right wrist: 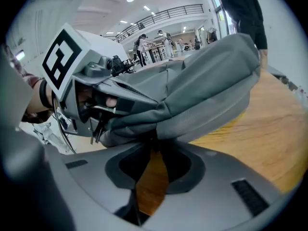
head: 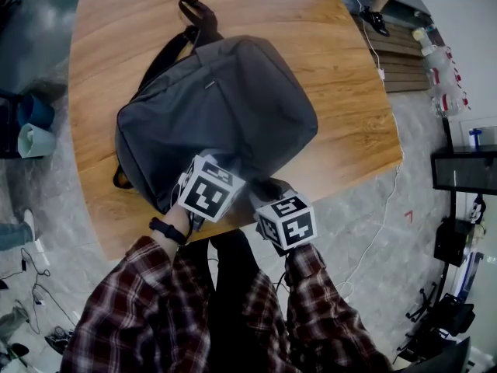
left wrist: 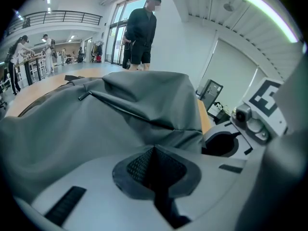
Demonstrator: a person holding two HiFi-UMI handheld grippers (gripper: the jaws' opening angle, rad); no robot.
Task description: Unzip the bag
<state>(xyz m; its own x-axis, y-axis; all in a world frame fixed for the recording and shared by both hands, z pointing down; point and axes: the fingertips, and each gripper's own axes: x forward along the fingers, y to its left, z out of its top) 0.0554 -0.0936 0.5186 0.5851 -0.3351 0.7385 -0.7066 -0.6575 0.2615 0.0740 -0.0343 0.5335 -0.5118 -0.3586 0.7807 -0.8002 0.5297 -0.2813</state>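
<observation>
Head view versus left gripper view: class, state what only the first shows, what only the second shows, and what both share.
Only the head view: the shoulder strap and the holder's plaid sleeves. Only the left gripper view: the left gripper, jaws shut on a fold of grey fabric, and a person standing beyond the far edge. Both: the backpack lying on the wooden table.

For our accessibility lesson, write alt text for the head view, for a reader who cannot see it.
A grey backpack lies on a wooden table, seen from above. A person in a plaid shirt holds the left gripper and the right gripper side by side at its near edge.
</observation>
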